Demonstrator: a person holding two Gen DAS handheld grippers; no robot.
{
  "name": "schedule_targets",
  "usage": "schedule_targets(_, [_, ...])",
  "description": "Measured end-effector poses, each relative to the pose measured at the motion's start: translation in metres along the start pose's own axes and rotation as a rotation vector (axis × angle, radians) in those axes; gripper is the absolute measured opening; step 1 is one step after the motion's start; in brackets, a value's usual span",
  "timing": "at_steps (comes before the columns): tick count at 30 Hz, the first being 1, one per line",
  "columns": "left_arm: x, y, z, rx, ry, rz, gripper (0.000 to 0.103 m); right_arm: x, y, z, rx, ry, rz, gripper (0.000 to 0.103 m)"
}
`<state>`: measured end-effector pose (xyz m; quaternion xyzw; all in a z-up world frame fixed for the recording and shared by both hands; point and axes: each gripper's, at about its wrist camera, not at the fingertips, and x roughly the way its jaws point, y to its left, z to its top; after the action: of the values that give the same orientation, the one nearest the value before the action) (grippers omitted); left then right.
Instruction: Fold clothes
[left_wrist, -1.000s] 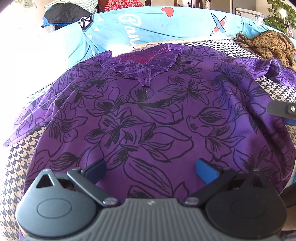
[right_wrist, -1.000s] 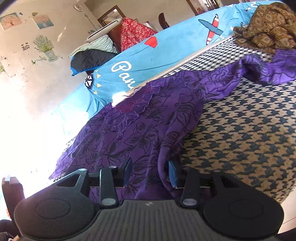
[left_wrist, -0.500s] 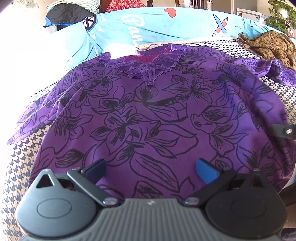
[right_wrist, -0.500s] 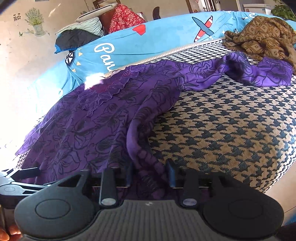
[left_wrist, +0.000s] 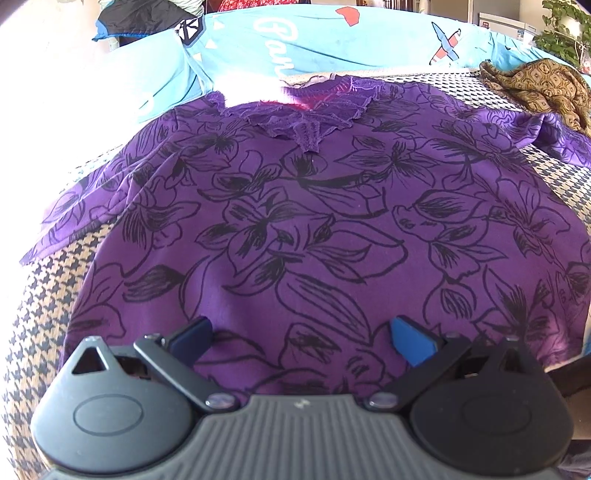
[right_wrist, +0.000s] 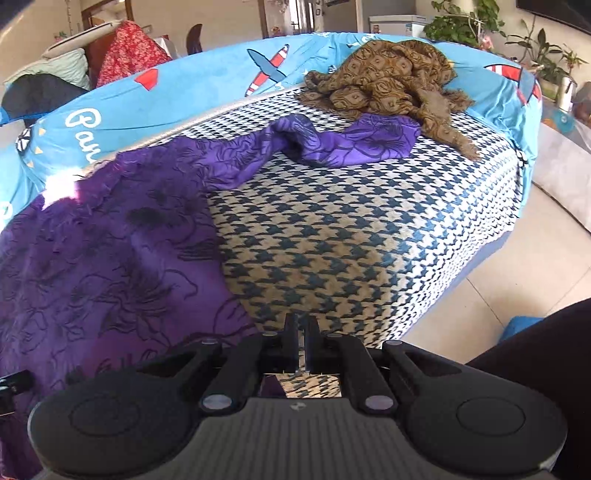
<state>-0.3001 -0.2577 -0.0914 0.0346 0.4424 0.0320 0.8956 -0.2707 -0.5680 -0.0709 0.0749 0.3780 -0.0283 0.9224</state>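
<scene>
right gripper (right_wrist: 303, 345) low centre, fingers (right_wrist: 291, 341) pressed together, nothing visibly between them; houndstooth cover shows past the tips. purple floral top (right_wrist: 110, 266) spread over the left part of the bed (right_wrist: 351, 236), its right edge running just left of the fingers. one sleeve (right_wrist: 332, 142) trails away toward the far side, bunched, its end touching a crumpled brown patterned garment (right_wrist: 391, 88). blue printed bedding (right_wrist: 207, 88) banks along the far edge of the bed, white lettering and red-and-white plane shapes on it. potted plants (right_wrist: 469, 22) at the back right. tiled floor (right_wrist: 524, 269) to the right. dark shape at lower right corner, cannot tell what.
</scene>
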Motion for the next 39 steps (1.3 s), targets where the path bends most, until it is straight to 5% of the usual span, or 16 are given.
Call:
schedule_targets(3, [-0.004,0.001,-0.006,0.0,0.004,0.0,0.103,-0.006,-0.001,0.001,0.012,-0.034,0.064,0.008])
schedule_targets(8, [-0.012,0.002,-0.016,-0.012,0.005,-0.003,0.103,-0.001,0.011,-0.006,-0.017,0.034,0.153,0.019])
schedule_targets(17, [-0.03,0.004,-0.039,-0.008,-0.086,-0.033,0.103,0.008,0.007,-0.018,-0.027,0.109,0.054,0.061])
schedule_targets(24, [-0.041,-0.001,-0.045,0.005,-0.111,-0.059,0.103,0.017,-0.008,-0.03,-0.001,0.233,0.062,0.061])
schedule_targets(29, [-0.041,-0.005,-0.049,0.01,-0.103,-0.071,0.103,0.025,-0.015,-0.039,0.039,0.334,0.142,0.061])
schedule_targets(39, [-0.041,0.001,-0.052,-0.007,-0.099,-0.069,0.103,0.043,-0.015,-0.048,0.161,0.333,0.174,0.076])
